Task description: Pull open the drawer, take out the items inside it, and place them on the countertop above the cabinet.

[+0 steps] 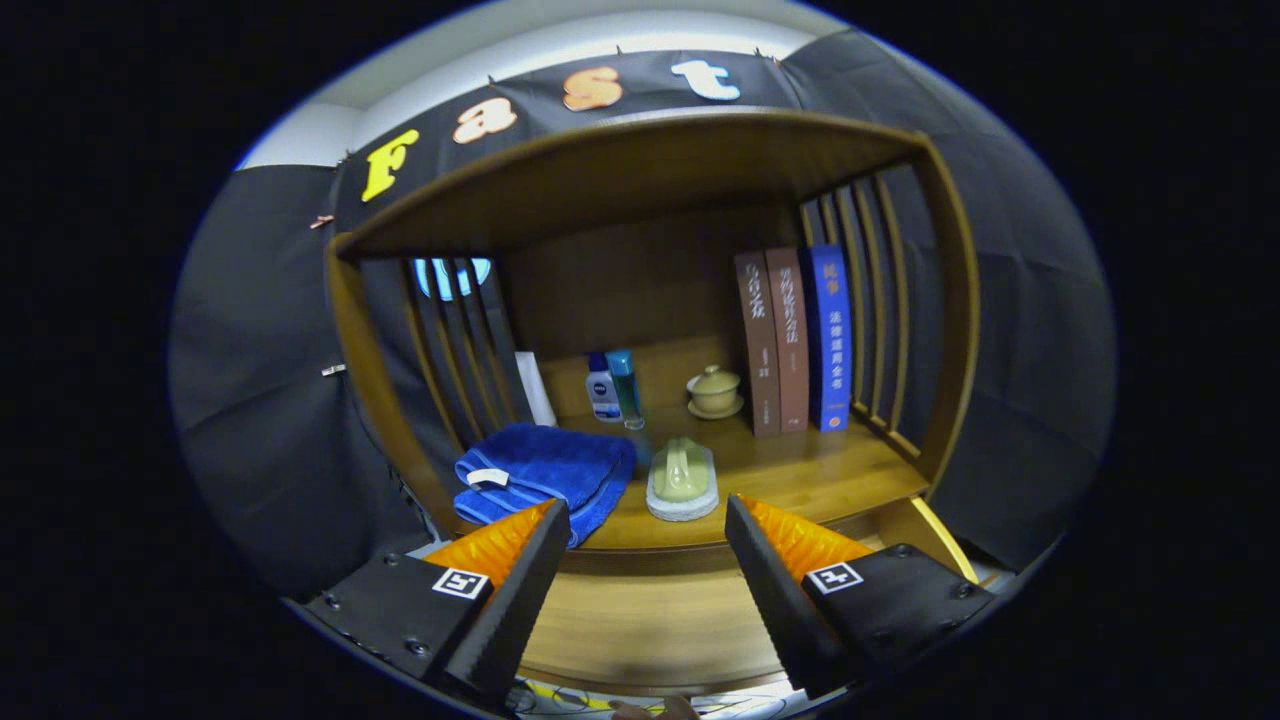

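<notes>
- The tool (645, 520) hangs in front of a wooden cabinet, its two fingers spread wide apart with nothing between them.
- Beyond the fingers lies the worktop (800, 475), the wooden top of the cabinet, roofed by an arched wooden hood with slatted sides.
- A folded blue towel (545, 470) lies on the worktop's left part, just beyond the left finger, whose tip overlaps its near edge in the view.
- A pale scrubbing brush (682, 478) with a rounded handle sits just right of the towel, near the front edge and between the lines of the two fingers.
- Farther back stand two small bottles (615, 388), side by side, one white and blue, one clear teal.
- A small lidded ceramic cup (714, 390) on a saucer rests to their right.
- Three upright books (795, 340), two brown and one blue, stand by the right slats.
- Under the worktop's front edge a plain wooden drawer front (650, 620) shows between the fingers; I cannot tell whether it is pulled out at all.
</notes>
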Demonstrator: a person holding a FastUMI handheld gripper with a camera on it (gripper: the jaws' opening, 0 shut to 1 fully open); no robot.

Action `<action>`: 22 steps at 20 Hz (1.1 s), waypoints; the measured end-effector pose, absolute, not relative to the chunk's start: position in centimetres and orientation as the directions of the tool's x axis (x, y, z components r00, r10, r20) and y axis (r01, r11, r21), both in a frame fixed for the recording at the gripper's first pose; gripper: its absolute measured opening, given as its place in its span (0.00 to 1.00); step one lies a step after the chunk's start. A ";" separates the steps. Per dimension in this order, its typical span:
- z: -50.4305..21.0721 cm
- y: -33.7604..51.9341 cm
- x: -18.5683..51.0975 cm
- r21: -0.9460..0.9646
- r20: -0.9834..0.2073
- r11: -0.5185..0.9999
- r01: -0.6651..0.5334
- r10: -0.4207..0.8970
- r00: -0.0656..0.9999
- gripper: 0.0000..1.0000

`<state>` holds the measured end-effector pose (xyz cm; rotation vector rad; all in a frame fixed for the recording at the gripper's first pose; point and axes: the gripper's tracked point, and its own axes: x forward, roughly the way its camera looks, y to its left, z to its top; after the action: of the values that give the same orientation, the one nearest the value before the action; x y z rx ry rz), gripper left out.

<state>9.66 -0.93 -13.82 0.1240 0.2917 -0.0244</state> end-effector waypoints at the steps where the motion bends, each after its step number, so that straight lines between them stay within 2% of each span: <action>1: -13.9 -0.8 8.1 0.096 -0.253 0.995 0.041 -0.016 0.967 0.99; 4: -15.9 0.0 4.1 0.082 -0.215 0.996 0.026 -0.007 0.977 0.99; 12: -23.8 -0.3 -2.0 0.104 -0.266 0.993 0.050 -0.021 0.964 0.99; 22: -30.7 -1.5 -2.2 0.103 -0.335 0.990 0.094 -0.054 0.941 0.99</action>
<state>-2.24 -1.54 -30.65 0.1186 0.3385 -0.0759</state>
